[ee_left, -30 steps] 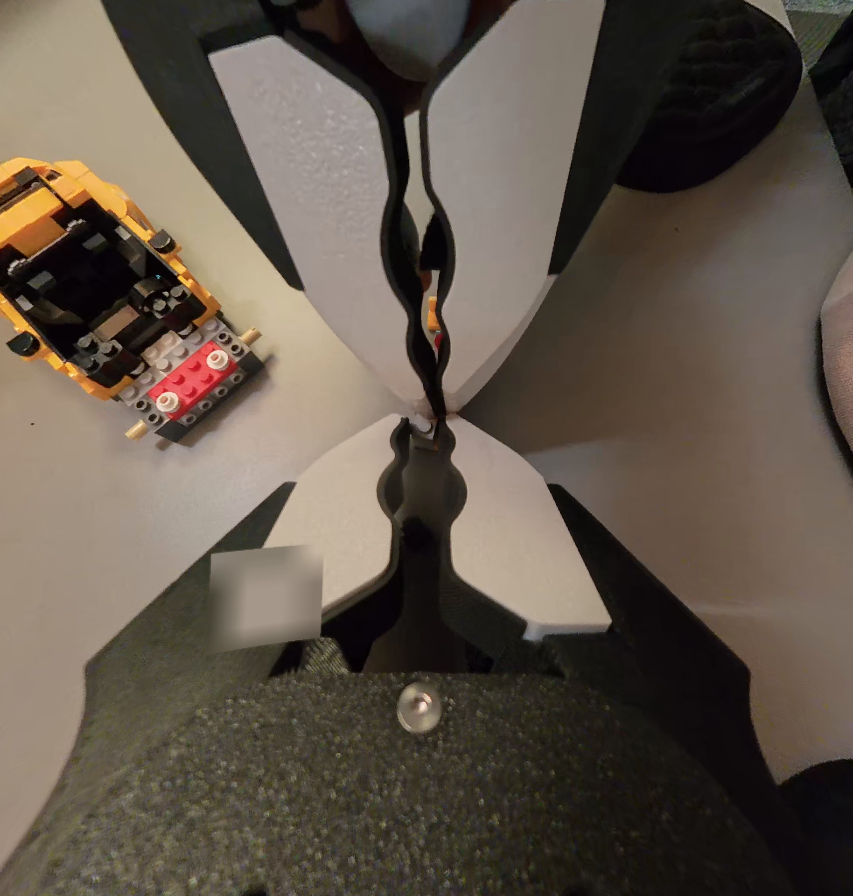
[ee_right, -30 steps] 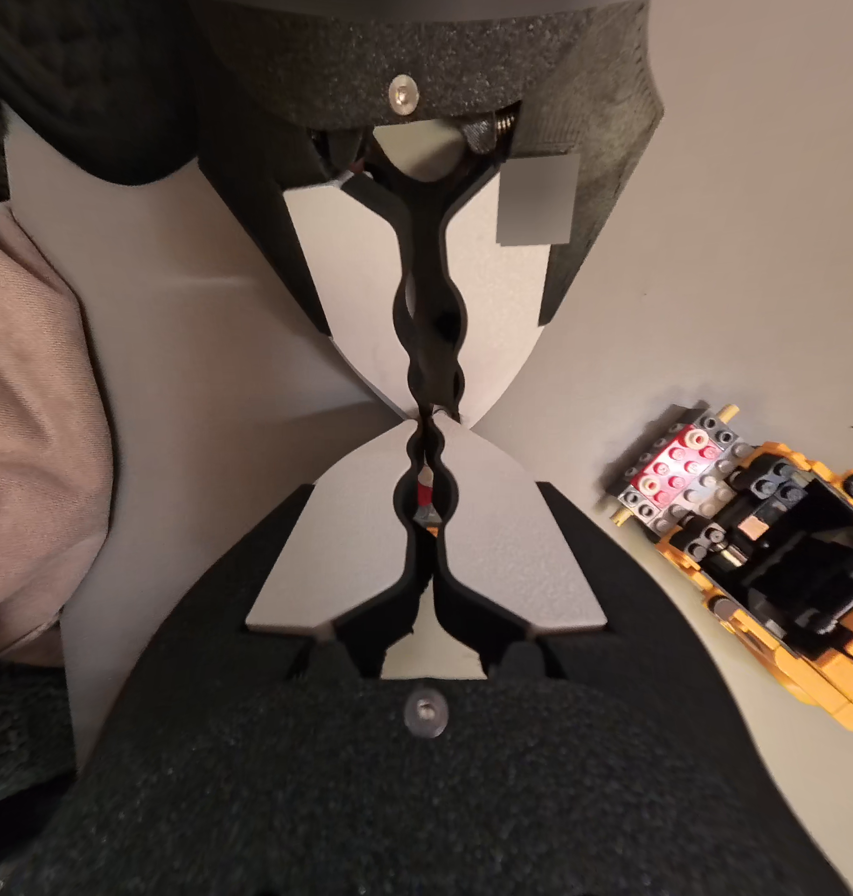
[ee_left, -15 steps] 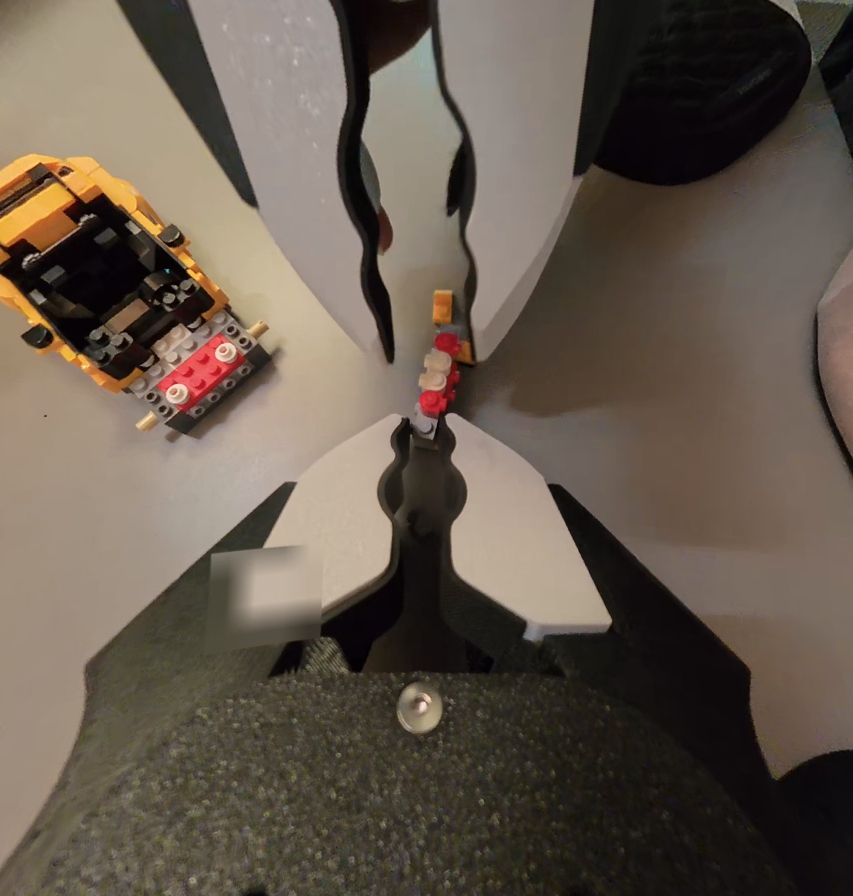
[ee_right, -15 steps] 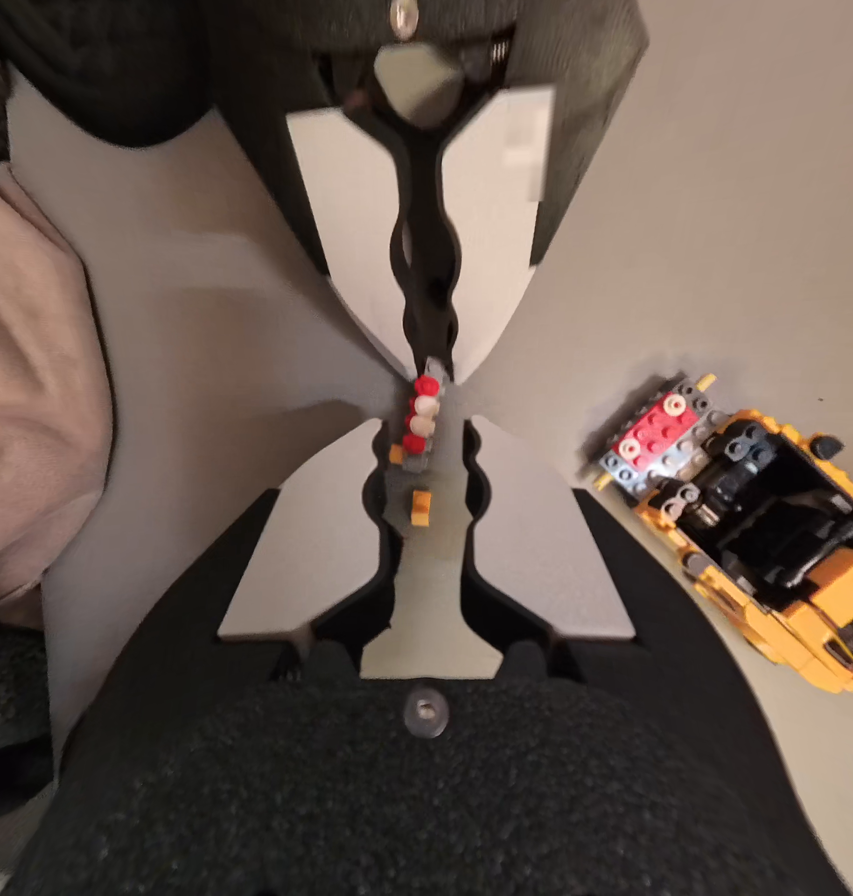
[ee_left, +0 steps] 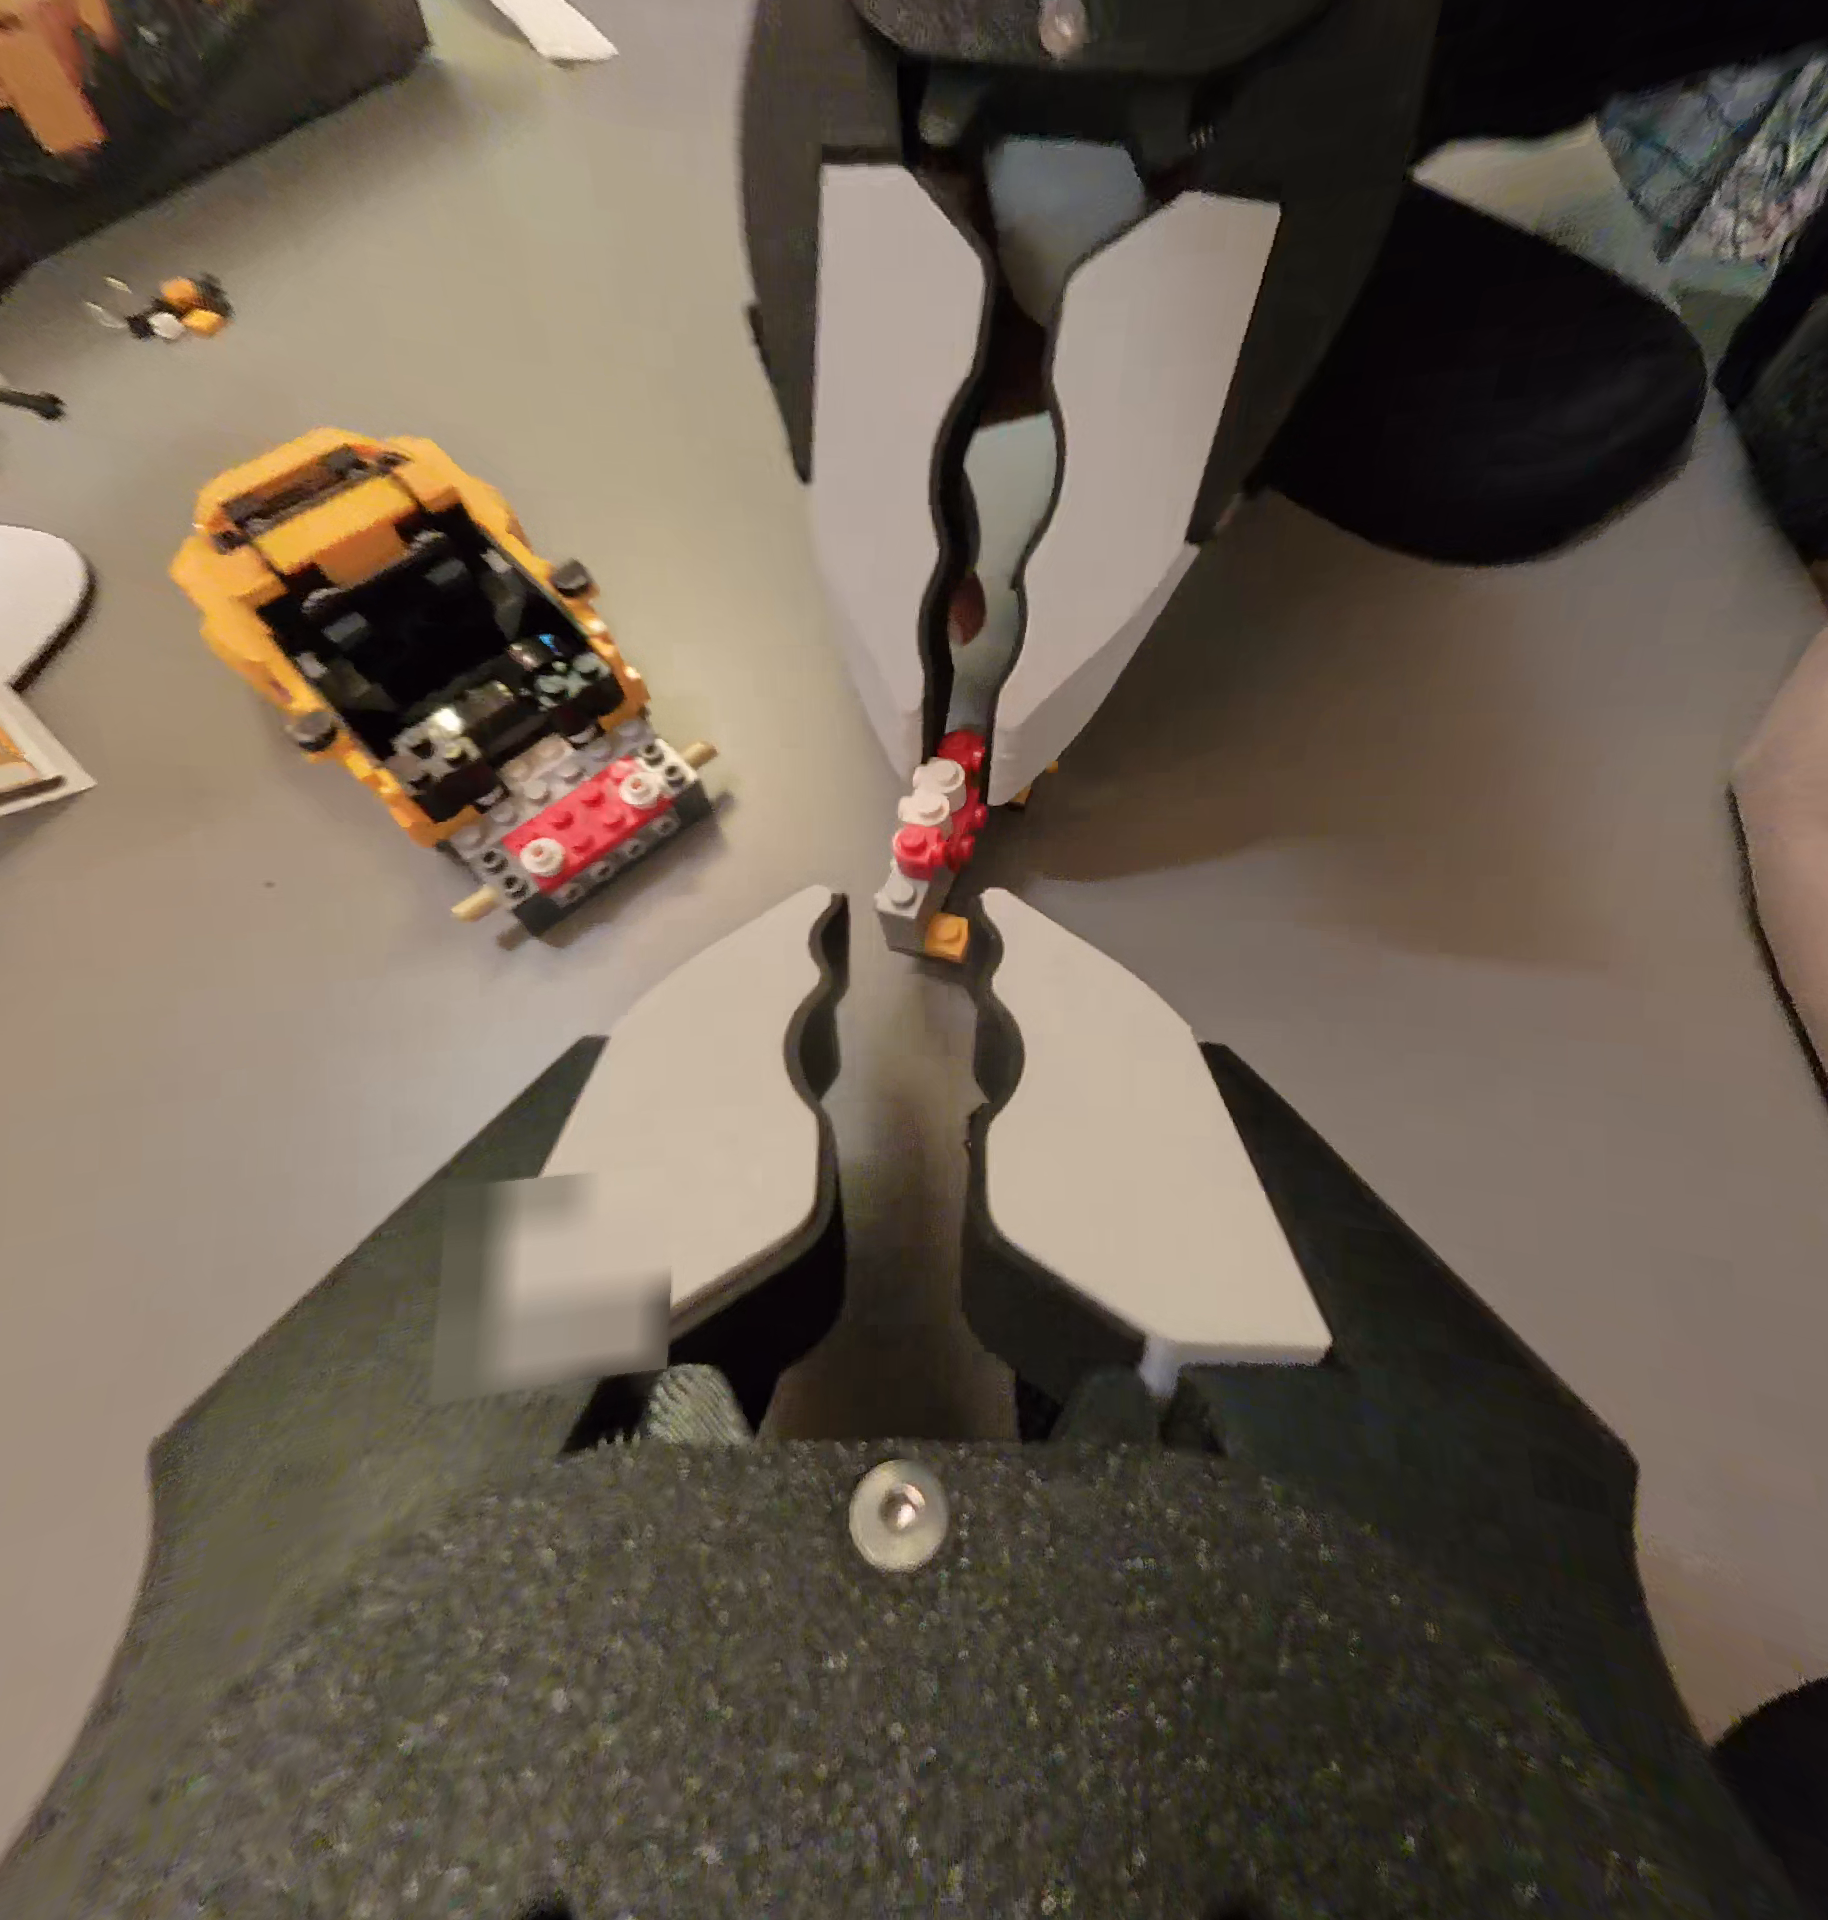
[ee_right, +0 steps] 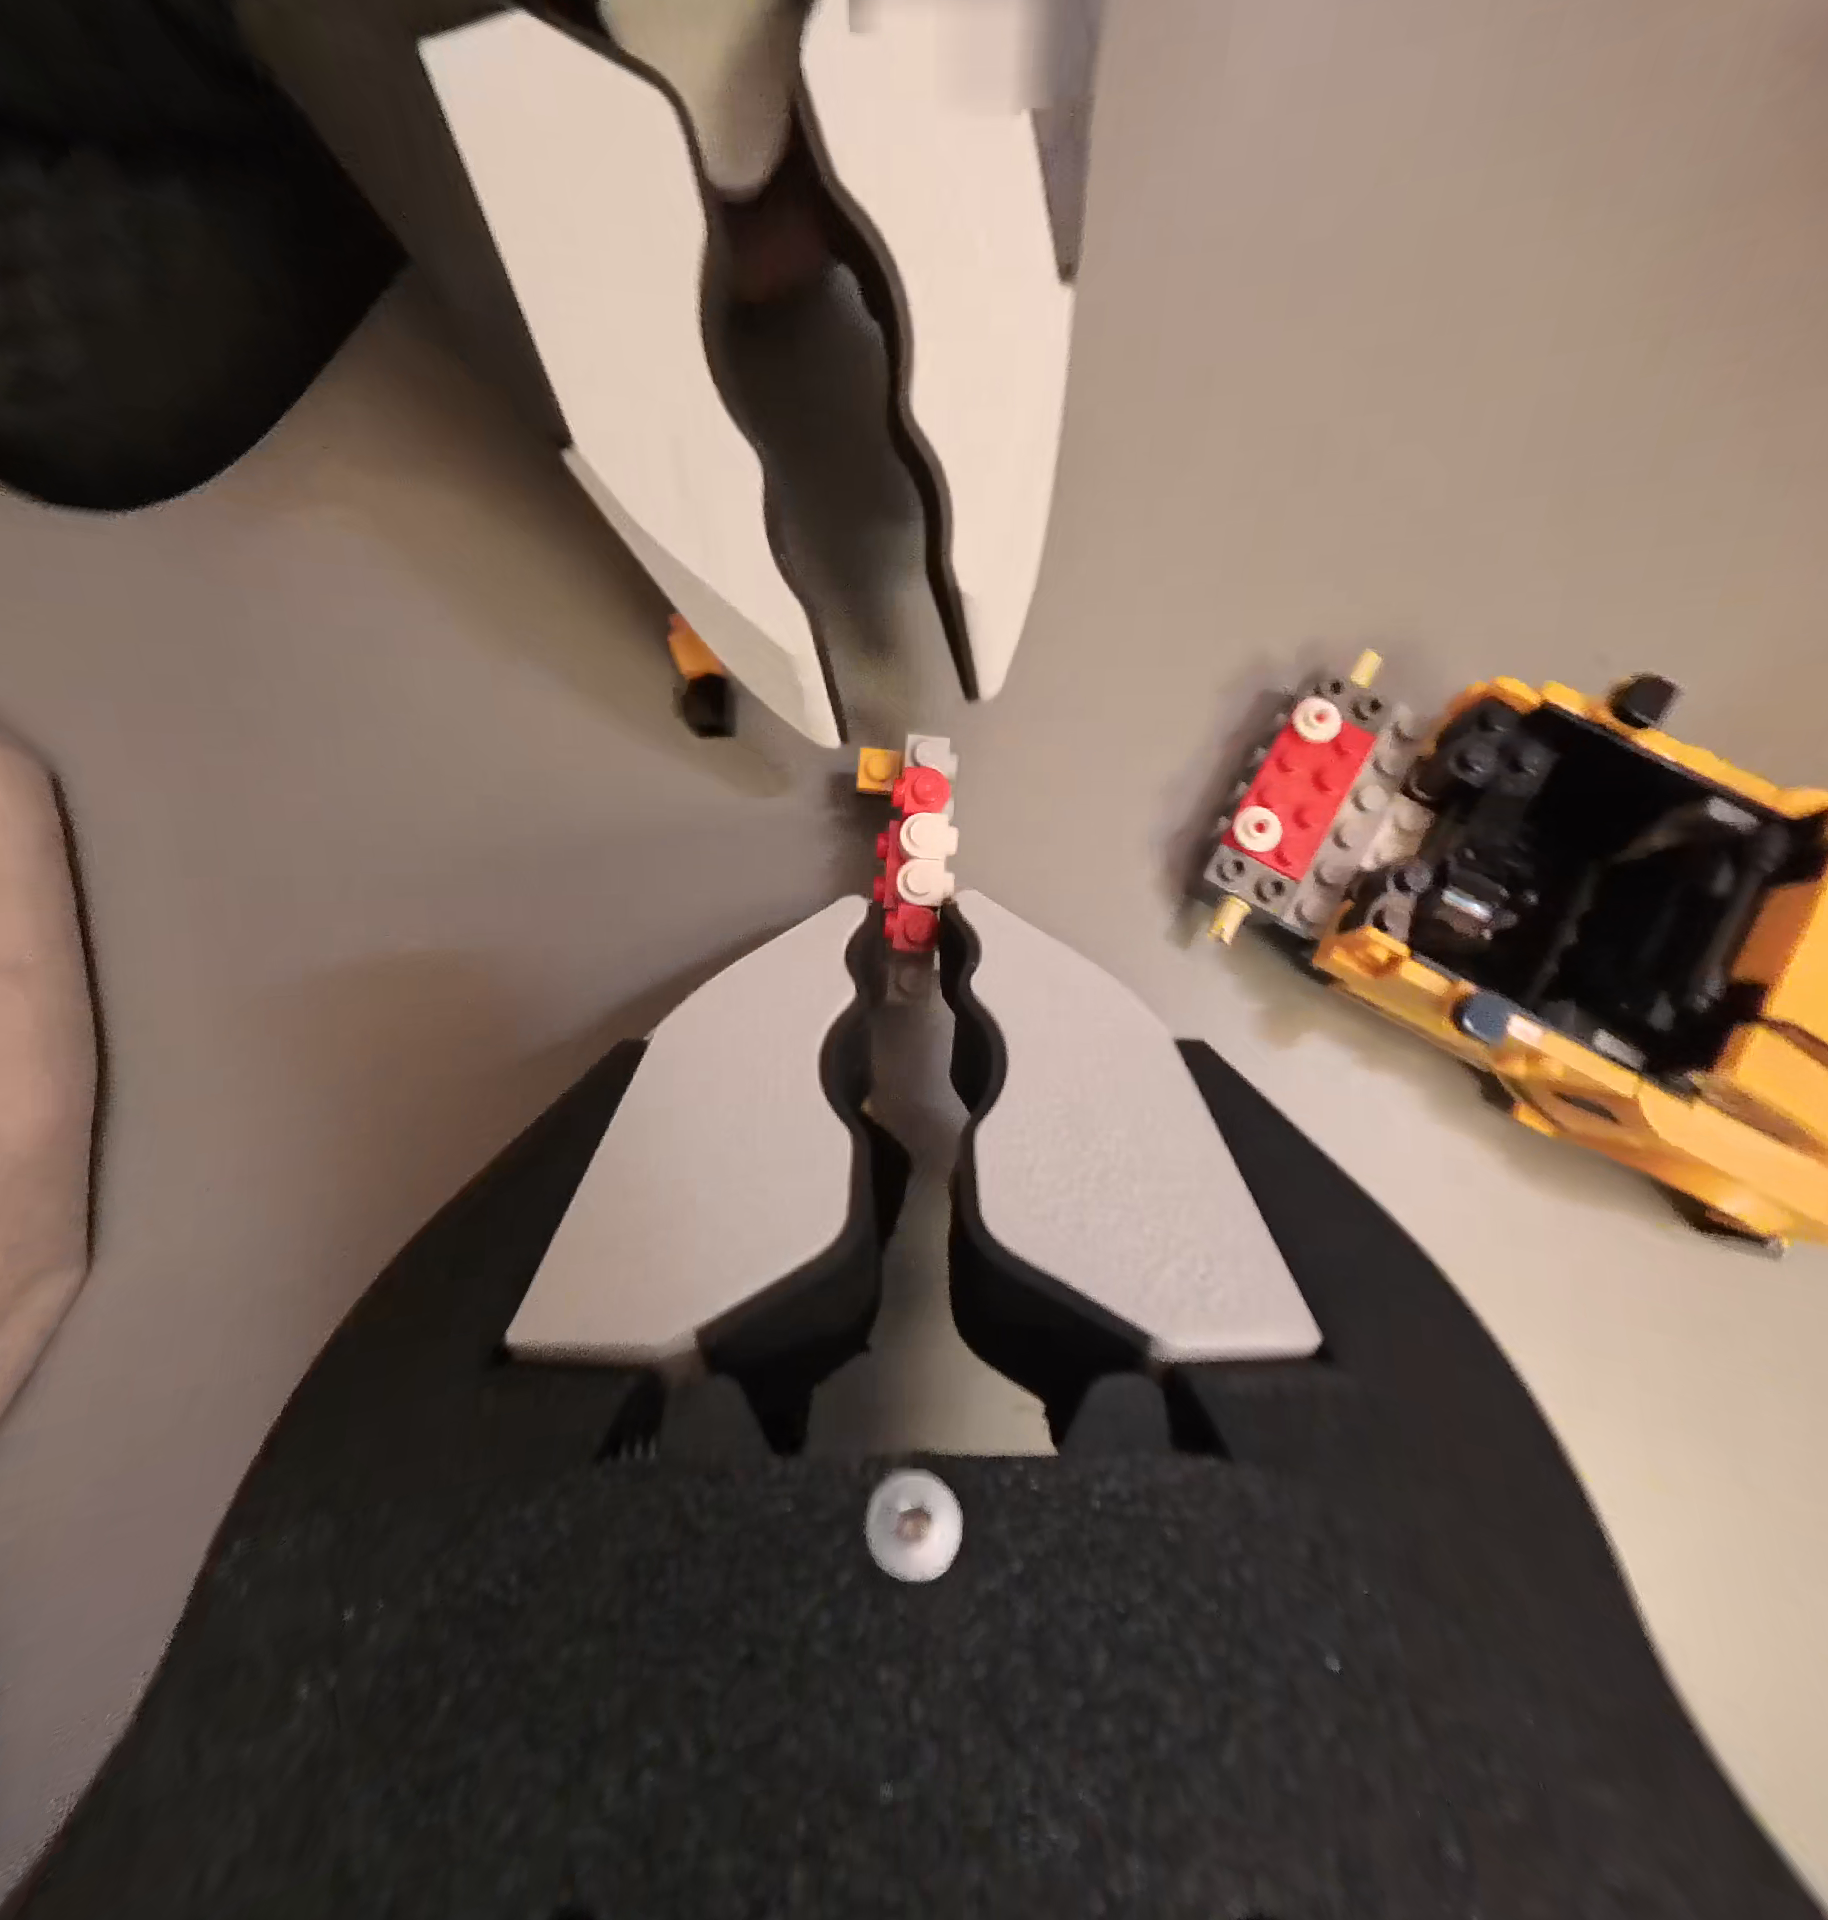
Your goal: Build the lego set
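Now right tool (ee_right: 905, 914) apparently pinches the brick strip (ee_right: 918, 842) — left tool (ee_left: 910, 914) parted, bare table (ee_left: 1357, 831) beside.

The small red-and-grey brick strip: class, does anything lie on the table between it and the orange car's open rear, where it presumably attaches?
Nothing visible does. The brick strip, pinched by the right gripper, and the orange car have only bare table between them.

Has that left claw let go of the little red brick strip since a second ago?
Yes. The left gripper has opened and backed off the red brick strip, which the right gripper now pinches; the yellow car lies beside.
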The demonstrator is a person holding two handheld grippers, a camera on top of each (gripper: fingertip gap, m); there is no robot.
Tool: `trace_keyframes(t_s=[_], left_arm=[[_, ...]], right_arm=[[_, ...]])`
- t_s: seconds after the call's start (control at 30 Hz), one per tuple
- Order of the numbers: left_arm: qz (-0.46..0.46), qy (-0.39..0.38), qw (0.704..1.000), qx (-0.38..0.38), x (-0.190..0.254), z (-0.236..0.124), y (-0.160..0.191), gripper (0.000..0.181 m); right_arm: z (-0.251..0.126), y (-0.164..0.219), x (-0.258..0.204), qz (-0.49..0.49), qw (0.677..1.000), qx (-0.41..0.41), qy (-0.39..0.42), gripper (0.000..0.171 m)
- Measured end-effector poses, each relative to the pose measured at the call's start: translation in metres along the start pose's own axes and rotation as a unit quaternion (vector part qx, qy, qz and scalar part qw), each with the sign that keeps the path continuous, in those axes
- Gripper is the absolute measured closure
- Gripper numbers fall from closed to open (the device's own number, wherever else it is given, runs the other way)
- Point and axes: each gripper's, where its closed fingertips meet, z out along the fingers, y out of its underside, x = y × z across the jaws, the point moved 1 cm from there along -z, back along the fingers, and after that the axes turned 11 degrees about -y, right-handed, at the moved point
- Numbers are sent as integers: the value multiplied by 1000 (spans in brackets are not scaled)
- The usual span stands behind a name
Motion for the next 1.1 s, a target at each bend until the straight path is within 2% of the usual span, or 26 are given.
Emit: trace_keyframes(t_s=[0.2,0.4,0.63,0.8,0.97,1.1], left_arm=[[-38,-30,999,12,-15,-1,-4,160],[8,-69,997,-35,-12,12,5,163],[44,-123,988,-78,-21,15,17,169],[57,-152,984,-73,-29,12,16,170],[19,-151,988,-21,-34,0,2,173],[-16,-127,992,20,-30,-10,-9,176]], right_arm=[[-1,7,13,55,997,19,59,161],[0,7,11,61,994,12,85,161],[4,4,-4,59,997,21,51,155],[3,1,-8,52,997,34,35,155],[-11,-12,-11,36,995,92,11,147],[-38,-39,-7,-16,976,218,27,140]])
